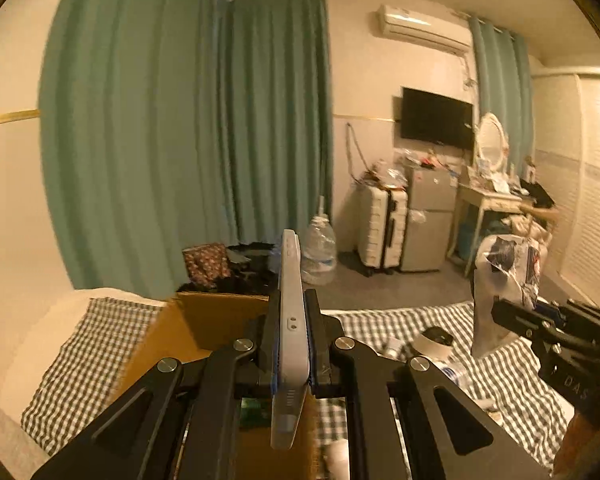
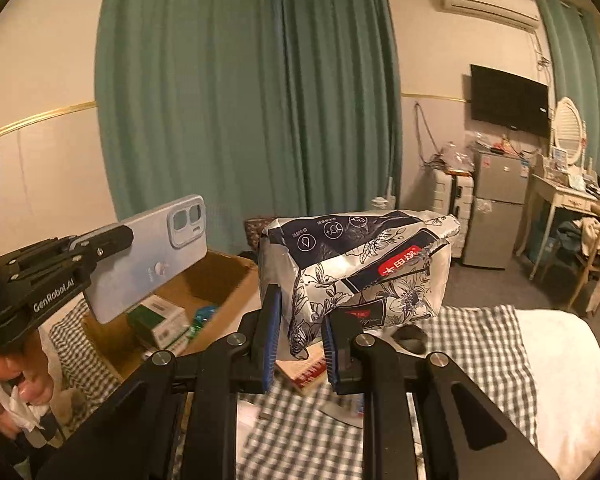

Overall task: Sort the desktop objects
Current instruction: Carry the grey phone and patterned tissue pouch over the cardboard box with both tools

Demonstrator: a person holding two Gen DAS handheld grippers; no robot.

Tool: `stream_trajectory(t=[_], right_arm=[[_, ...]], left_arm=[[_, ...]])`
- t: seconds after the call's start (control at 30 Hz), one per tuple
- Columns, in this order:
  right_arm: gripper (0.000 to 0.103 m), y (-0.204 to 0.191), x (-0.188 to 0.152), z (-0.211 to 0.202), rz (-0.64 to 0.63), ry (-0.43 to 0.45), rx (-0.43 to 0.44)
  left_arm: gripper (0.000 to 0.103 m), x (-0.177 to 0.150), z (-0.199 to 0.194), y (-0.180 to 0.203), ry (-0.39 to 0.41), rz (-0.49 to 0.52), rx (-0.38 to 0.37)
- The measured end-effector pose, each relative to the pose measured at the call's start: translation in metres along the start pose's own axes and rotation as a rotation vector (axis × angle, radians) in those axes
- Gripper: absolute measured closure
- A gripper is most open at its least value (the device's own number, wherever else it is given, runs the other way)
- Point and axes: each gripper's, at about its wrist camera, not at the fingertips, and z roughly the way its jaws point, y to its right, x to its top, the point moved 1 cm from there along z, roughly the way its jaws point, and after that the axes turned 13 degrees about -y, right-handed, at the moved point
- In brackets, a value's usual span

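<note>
Phone (image 1: 294,320), stiff, smooth and breakable, sits clamped by its flat faces in the left gripper (image 1: 292,344), while the right gripper (image 2: 300,332) pinches a soft, light tissue pack (image 2: 364,268).

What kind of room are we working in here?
Most likely a small bedroom or studio flat: a bed with a checked sheet, a dressing table with an oval mirror, and a wall TV above a small fridge.
</note>
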Motion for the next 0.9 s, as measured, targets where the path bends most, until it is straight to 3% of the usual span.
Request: stream_trajectory(t=[0.4,0.77,0.9], right_arm=[[0.085,-0.066,0.016,0.019,-0.09,0.005,0.047],[0.085,-0.103,0.026,0.051,-0.109,-0.029,0.129],[0.085,-0.116,0.028,0.071,-0.124,-0.059,0.148]], left_arm=[[0.093,-0.003,0.001,-0.063,-0.005,-0.077,0.057],[0.093,-0.013,0.036,-0.097,-0.115,-0.106,0.026],[0.093,-0.023,0.063,-0.105,-0.195,-0.112,0.057]])
